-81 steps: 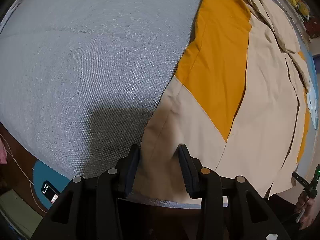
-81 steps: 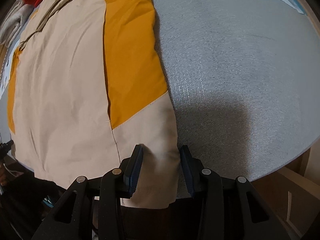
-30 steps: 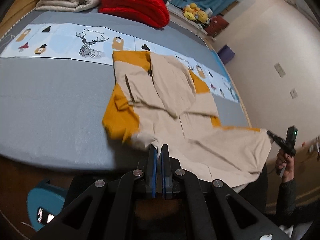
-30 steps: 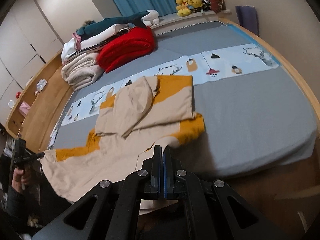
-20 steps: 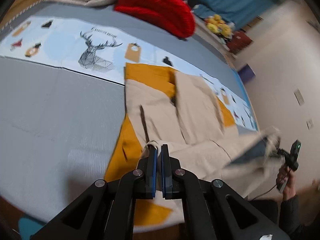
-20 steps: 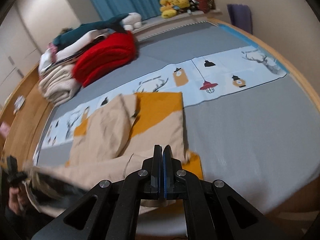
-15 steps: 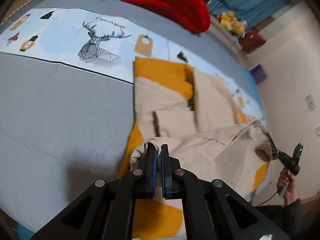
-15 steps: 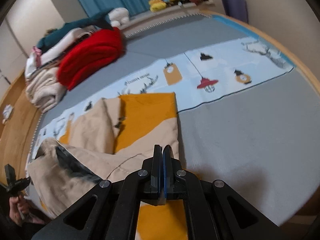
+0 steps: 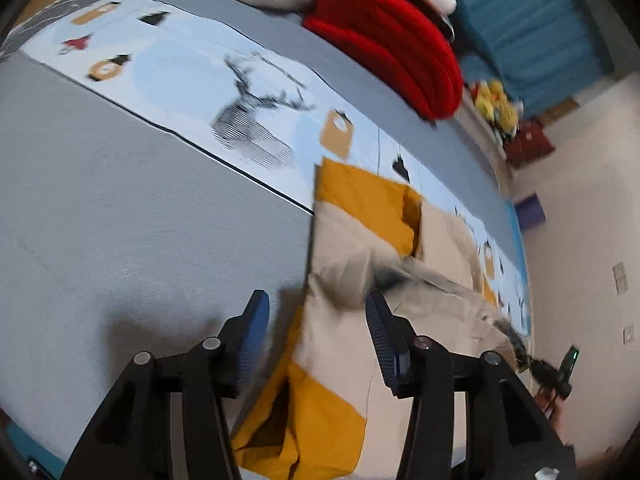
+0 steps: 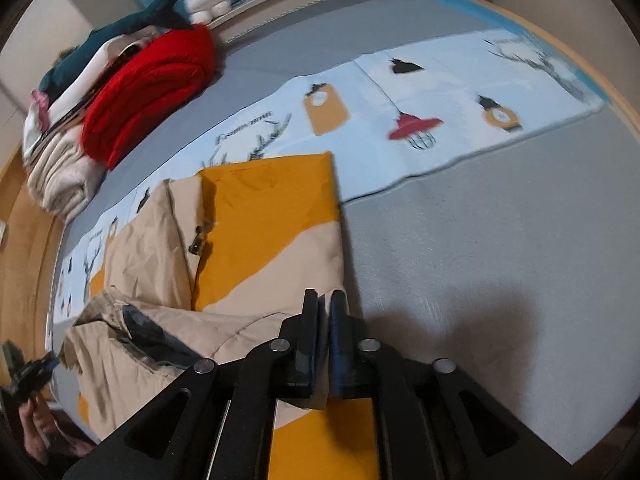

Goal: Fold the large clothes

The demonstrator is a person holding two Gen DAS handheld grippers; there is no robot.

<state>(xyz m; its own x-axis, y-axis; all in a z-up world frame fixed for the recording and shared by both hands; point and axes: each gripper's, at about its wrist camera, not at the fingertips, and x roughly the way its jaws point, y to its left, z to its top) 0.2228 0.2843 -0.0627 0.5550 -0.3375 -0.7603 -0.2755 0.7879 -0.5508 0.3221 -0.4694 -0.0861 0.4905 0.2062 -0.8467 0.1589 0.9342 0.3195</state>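
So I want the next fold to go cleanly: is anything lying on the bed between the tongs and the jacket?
Nothing visible: the jacket lies directly below the left tongs and right tongs.

Left wrist view: camera behind the left tongs [image 9: 316, 312], angled down across the bed [image 9: 120, 240] from close range, facing the far curtain [image 9: 532, 40]. Right wrist view: camera behind the right tongs [image 10: 324, 312], likewise tilted down and close to the bedding. Both views share the beige-and-orange garment [image 9: 360, 224] [image 10: 272, 216], the printed blue strip [image 9: 180, 76] [image 10: 440, 88], and the red blanket [image 9: 392, 36] [image 10: 148, 88]; each shows the opposite hand's device at its edge.
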